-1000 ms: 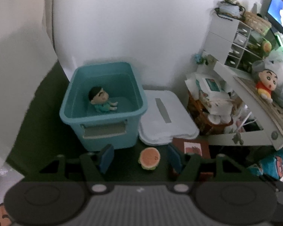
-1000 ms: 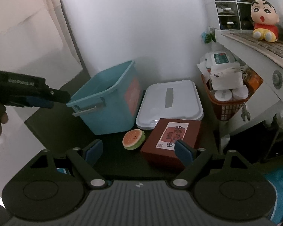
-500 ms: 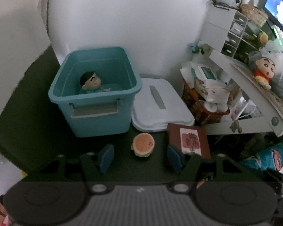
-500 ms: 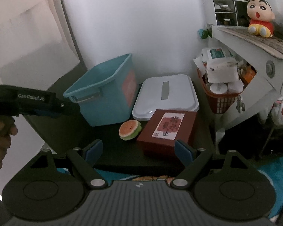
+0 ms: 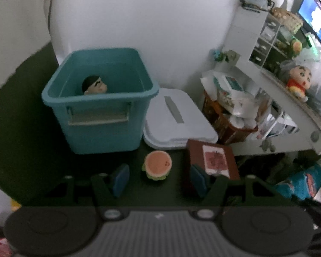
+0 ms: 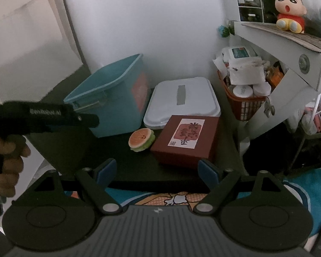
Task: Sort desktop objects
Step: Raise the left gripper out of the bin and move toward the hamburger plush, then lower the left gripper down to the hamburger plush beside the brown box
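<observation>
On the dark tabletop [image 6: 139, 171] four loose things are counted, taken from left to right. One teal bin [image 5: 100, 107] stands toward the back left, close to the wall, and one doll figure [image 5: 94, 86] is seen inside it, only its dark-haired head showing above the rim. One white lid [image 6: 182, 102] lies flat just right of the bin, toward the back edge; whether the two touch cannot be told. In front of the gap between bin and lid, one burger toy [image 6: 141, 139] rests on the tabletop. Just right of it, near the front right corner, one brown box [image 6: 186, 139] with a printed label is set, its rear edge against or over the lid.

Two grippers are in view. The left gripper [image 5: 158, 180] is held over the front edge, its fingers [image 5: 119, 178] spread apart with nothing gripped; in its own view the burger toy appears between them, untouched. The right gripper [image 6: 158, 171] is held before the front edge, its fingers [image 6: 106, 170] wide apart and empty. One hand [image 6: 6, 167] is seen at the left, carrying the left gripper.
</observation>
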